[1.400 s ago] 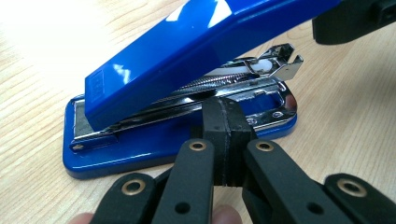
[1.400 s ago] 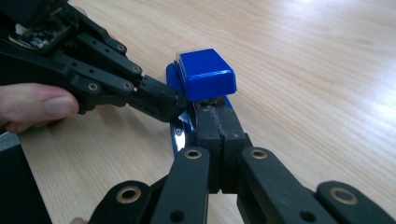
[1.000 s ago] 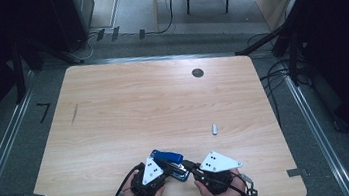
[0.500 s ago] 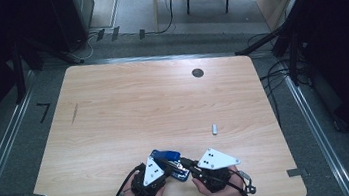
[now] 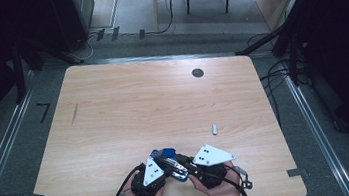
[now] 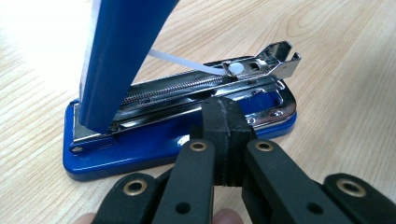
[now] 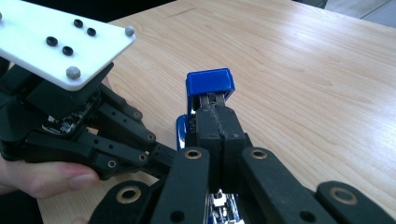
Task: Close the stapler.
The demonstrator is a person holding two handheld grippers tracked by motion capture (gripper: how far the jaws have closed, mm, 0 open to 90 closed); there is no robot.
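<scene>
Blue and chrome, the stapler [image 5: 169, 161] lies near the bottom centre of the high view on the pale wooden desk [image 5: 129, 113], flanked by two hands. Its blue lid is swung up off the base, baring the metal staple track, which the left gripper view shows running across the middle of the frame. The left gripper [image 6: 224, 122] has its black jaws clenched together, their tips against the near side of the stapler's base and track; whether they pinch any part of it cannot be told. The right gripper [image 7: 217, 122] is likewise clenched, its tips pointing at the raised lid at the centre of its view, just below the blue end cap. A small grey cylinder [image 5: 213, 129] lies apart on the desk, to the upper right of the stapler, and a dark round grommet [image 5: 198, 73] sits near the far edge.
</scene>
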